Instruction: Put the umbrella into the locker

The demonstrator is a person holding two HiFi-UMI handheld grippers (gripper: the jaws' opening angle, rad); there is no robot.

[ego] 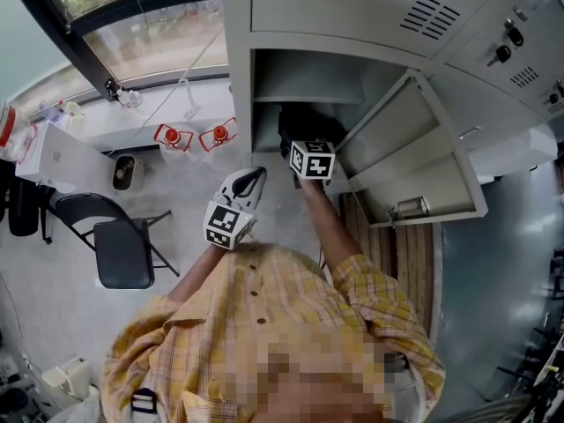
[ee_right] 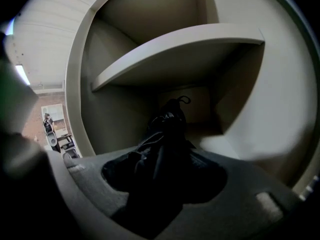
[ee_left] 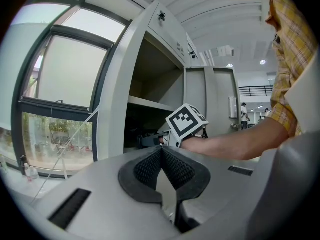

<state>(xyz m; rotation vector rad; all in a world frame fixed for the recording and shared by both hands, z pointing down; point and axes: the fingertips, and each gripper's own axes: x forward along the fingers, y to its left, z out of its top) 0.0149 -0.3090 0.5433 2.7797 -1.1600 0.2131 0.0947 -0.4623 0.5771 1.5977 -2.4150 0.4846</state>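
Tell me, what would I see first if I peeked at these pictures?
The black umbrella, bunched up in the right claw, pokes into the open grey locker under its shelf. Then the checkered cube on that claw, and the empty left claw held outside, shut.

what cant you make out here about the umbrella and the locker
- The gripped end of the umbrella: right gripper view, buried between the dark pads of the right gripper.
- Where its far end rests: same view, lost in shadow under the shelf.
- Most of the umbrella in the head view: hidden behind the marker cube, in the dark locker.
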